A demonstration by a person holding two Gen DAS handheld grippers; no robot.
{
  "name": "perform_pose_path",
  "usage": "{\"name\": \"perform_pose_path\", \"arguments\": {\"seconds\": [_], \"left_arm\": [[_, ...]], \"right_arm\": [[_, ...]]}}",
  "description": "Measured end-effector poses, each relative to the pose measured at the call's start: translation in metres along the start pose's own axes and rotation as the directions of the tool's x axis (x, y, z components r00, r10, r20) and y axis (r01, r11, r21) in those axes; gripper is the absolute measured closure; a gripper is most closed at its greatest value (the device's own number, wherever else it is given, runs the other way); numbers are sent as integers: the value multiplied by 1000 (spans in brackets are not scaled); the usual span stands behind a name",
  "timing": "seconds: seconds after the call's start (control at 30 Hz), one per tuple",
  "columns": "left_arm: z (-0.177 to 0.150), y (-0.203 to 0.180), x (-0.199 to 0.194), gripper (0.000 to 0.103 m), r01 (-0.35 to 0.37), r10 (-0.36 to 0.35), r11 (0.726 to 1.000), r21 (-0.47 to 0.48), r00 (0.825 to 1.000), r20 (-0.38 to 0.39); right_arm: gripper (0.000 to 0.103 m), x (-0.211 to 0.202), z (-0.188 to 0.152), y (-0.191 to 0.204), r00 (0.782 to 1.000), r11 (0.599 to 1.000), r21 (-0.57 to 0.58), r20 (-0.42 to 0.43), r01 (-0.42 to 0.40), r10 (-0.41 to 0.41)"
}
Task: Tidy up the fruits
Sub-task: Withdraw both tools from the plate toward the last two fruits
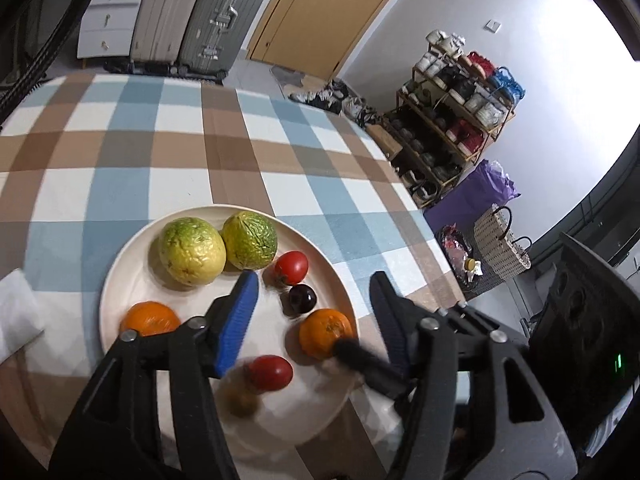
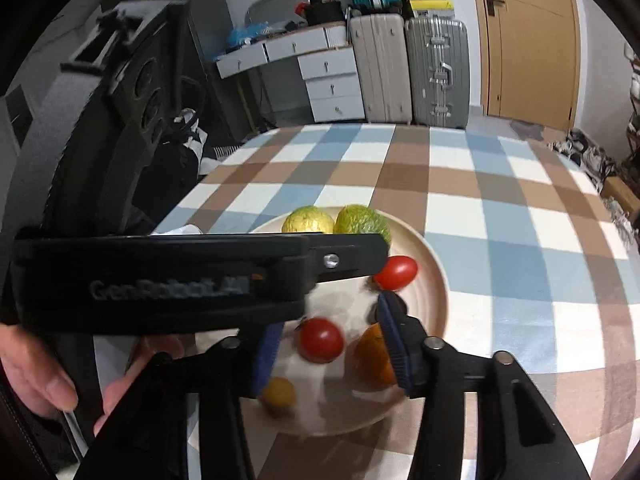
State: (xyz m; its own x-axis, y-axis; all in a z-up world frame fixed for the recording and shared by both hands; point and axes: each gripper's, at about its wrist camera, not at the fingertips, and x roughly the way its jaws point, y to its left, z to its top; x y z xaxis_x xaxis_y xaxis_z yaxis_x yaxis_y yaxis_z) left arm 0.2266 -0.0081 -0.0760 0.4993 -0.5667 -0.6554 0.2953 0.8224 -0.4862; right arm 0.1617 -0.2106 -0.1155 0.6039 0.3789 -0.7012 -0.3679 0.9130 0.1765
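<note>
From the left wrist, the left gripper (image 1: pixel 314 280) hung over a cream plate (image 1: pixel 120 280) on the checked bench (image 1: pixel 160 140), its jaws spread wide and empty. On the plate, two green-yellow guavas (image 1: pixel 192 250) sat touching at twelve o'clock, a red tomato (image 1: pixel 291 267) at two o'clock with a dark plum (image 1: pixel 302 299) just beside it, one orange (image 1: pixel 149 318) at nine o'clock and a second orange (image 1: pixel 325 332) at four o'clock. Another tomato (image 1: pixel 269 373) and a blurred yellowish fruit (image 1: pixel 241 400) lay toward six o'clock. A black blurred tip of the other tool (image 1: pixel 360 360) touched the second orange.

From the right wrist, the right gripper (image 2: pixel 328 342) had its jaws apart, holding nothing, with a tomato (image 2: pixel 321 340) between them over the plate (image 2: pixel 438 280). An orange (image 2: pixel 372 356) lay partly behind the right finger, and a small yellow fruit (image 2: pixel 279 396) at six o'clock. The left gripper (image 2: pixel 180 276) crossed the view at nine o'clock, held by a hand (image 2: pixel 36 380).
</note>
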Motion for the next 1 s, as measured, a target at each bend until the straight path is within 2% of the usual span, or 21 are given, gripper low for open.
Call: {"name": "perform_pose_path", "arguments": {"seconds": [0.1, 0.23, 0.33, 0.37, 0.43, 0.53, 0.63, 0.67, 0.77, 0.87, 1.0], "left_arm": [[-8, -6, -22, 34, -26, 26, 1000, 6, 999, 37], [-21, -13, -54, 27, -65, 64, 998, 9, 993, 97], [-41, -11, -79, 21, -82, 85, 996, -25, 988, 128], [-48, -8, -84, 19, -83, 87, 996, -36, 988, 130], [-66, -5, -94, 18, -82, 89, 995, -64, 989, 114], [-93, -3, -109, 17, -91, 104, 990, -111, 988, 115], [-114, -6, -122, 8, -157, 171, 982, -106, 976, 132], [-119, -8, -124, 1, -178, 190, 979, -96, 972, 140], [-132, -12, -135, 1, -222, 232, 972, -74, 958, 167], [-143, -10, -140, 1, -234, 245, 968, -85, 956, 159], [-150, -6, -147, 1, -232, 246, 967, -107, 957, 151]], "right_arm": [[51, -18, -1, -10, 999, 999, 34, 40, 13, -14], [35, -49, -4, -25, 994, 995, 99, 108, 23, -34], [31, -69, -9, -30, 990, 990, 139, 137, 25, -44], [29, -75, -11, -30, 989, 989, 142, 142, 29, -49], [16, -84, -16, -29, 986, 988, 146, 153, 38, -61], [11, -96, -24, -26, 983, 988, 145, 169, 46, -70], [6, -102, -39, -22, 989, 989, 148, 144, 18, -40], [5, -104, -45, -20, 991, 988, 152, 130, 8, -28], [3, -107, -62, -6, 996, 994, 109, 89, -7, -3], [2, -109, -76, 8, 998, 999, 41, 68, -12, 9], [2, -104, -89, 14, 997, 997, 35, 12, -74, 74]]}}
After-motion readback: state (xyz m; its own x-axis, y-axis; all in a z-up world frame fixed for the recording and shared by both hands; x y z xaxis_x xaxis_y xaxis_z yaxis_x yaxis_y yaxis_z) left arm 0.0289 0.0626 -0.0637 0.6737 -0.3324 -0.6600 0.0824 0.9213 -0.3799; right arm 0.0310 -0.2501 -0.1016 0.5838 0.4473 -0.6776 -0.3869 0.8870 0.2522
